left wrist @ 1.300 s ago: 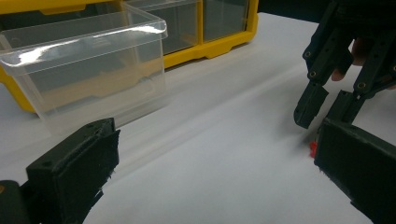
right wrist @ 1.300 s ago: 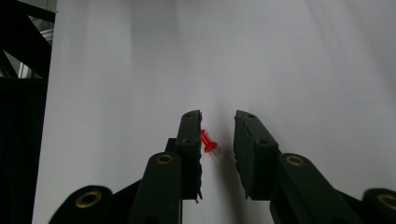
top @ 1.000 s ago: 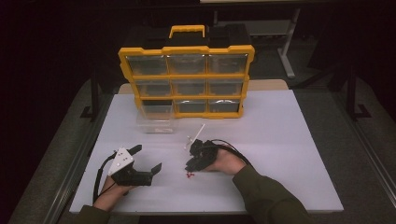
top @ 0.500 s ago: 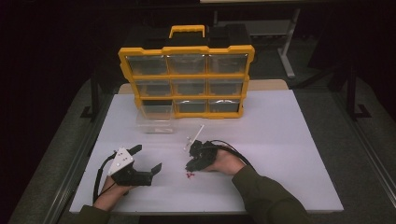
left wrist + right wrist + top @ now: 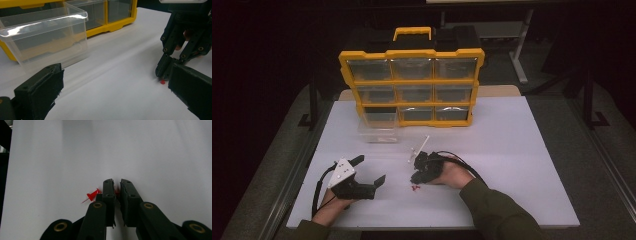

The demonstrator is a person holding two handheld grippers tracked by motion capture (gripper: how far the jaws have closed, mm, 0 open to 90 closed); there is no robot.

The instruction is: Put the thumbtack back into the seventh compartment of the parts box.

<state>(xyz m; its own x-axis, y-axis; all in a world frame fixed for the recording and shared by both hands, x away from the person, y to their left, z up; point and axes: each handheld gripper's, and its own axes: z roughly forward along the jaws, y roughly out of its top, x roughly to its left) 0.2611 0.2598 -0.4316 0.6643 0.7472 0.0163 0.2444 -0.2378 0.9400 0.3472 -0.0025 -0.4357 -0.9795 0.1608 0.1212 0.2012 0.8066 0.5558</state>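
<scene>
Small red pushpins (image 5: 414, 188) lie on the white table top (image 5: 512, 150) near its front. My right gripper (image 5: 414, 179) points down at them; its jaws have just been closing. In the right gripper view my right gripper (image 5: 117, 185) is shut on a red pushpin (image 5: 116, 192), of which only a sliver shows between the pads. A second red pushpin (image 5: 93, 195) lies just left of the jaws. My left gripper (image 5: 371, 169) rests open to the left with nothing between its fingers. From my left gripper (image 5: 116, 75), I see the right gripper's fingertips (image 5: 165, 68) over a red pin (image 5: 162, 81).
A yellow organizer (image 5: 412, 87) with several clear drawers stands at the back of the table. One clear drawer (image 5: 379, 127) is out and sits in front of it, also seen as the clear drawer (image 5: 45, 37). A thin white stick (image 5: 419, 145) lies beyond the right gripper.
</scene>
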